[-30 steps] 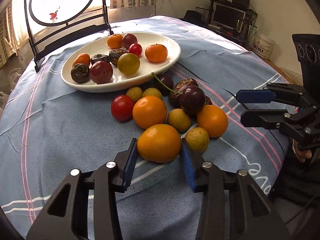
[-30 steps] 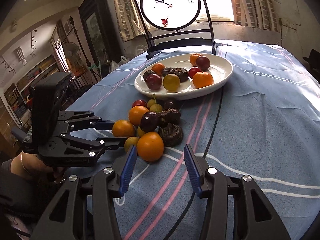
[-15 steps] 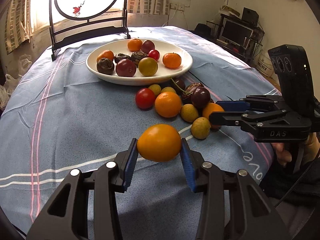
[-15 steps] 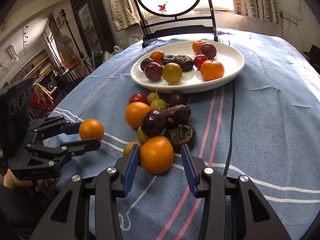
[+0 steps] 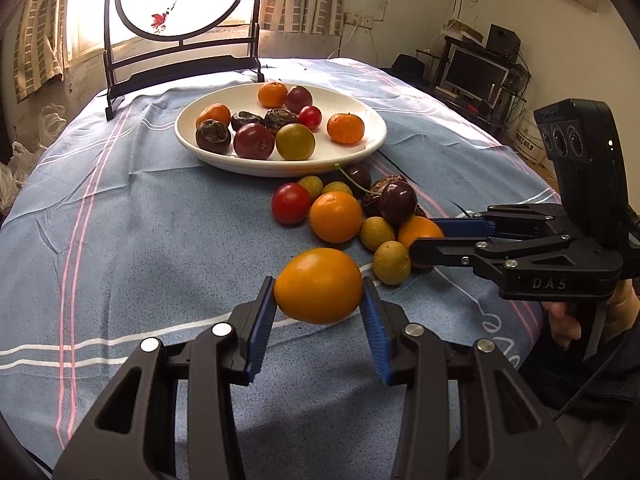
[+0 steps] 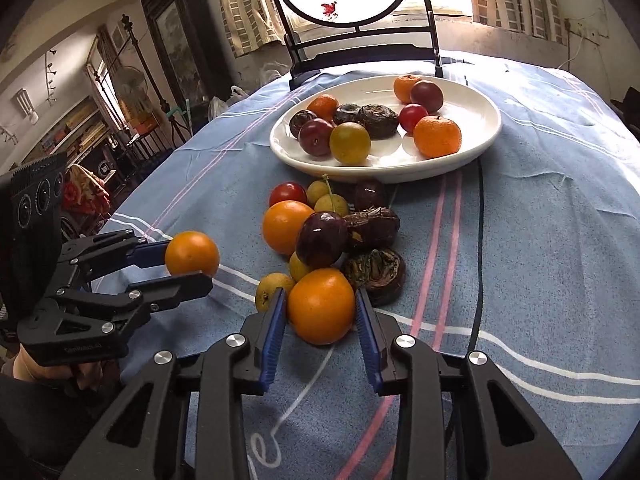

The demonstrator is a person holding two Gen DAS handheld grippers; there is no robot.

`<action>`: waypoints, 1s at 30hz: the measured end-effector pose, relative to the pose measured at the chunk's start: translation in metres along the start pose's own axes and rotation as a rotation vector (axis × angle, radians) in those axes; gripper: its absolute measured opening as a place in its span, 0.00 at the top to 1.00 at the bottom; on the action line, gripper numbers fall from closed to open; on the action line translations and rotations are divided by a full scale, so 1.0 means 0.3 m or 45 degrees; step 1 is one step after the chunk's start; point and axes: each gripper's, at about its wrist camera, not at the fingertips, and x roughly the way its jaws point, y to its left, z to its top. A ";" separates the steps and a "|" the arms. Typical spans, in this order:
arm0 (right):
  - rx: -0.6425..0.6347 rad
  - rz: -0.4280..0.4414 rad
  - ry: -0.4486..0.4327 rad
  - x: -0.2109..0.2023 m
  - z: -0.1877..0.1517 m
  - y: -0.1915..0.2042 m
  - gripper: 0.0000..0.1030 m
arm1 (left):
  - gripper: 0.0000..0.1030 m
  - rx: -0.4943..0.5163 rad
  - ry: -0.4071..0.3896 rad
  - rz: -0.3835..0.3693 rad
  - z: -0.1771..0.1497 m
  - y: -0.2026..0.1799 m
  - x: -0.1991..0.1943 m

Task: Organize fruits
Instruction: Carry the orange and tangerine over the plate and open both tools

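My left gripper [image 5: 319, 300] is shut on an orange [image 5: 319, 285] and holds it above the blue cloth; it also shows in the right wrist view [image 6: 192, 253]. My right gripper [image 6: 321, 306] has its blue pads on both sides of another orange [image 6: 321, 306] at the near end of the fruit pile, touching it. The pile [image 5: 344, 210] holds oranges, a red tomato, dark plums and small yellow fruits. A white plate [image 5: 372, 142] behind it holds several fruits.
A round table with a blue striped cloth [image 5: 140, 220] carries everything. A black metal chair back [image 5: 180, 52] stands behind the plate. A desk with a monitor [image 5: 476, 74] is at the far right of the room.
My left gripper lifted its orange off the cloth and drew back from the pile. My right gripper moved forward and closed in around the nearest orange.
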 end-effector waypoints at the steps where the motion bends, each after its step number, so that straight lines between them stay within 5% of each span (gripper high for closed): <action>1: 0.010 0.004 -0.004 -0.006 -0.005 -0.005 0.67 | 0.60 0.000 -0.003 0.001 0.000 0.001 -0.003; 9: 0.096 0.100 -0.129 -0.147 -0.017 -0.078 0.67 | 0.60 -0.045 -0.057 -0.021 0.021 0.025 -0.043; 16: 0.140 0.122 -0.263 -0.231 0.132 -0.162 0.67 | 0.60 -0.059 -0.076 -0.053 0.143 0.069 -0.015; 30: 0.168 -0.035 -0.224 0.073 0.507 -0.291 0.66 | 0.58 -0.132 -0.041 -0.052 0.578 0.173 0.313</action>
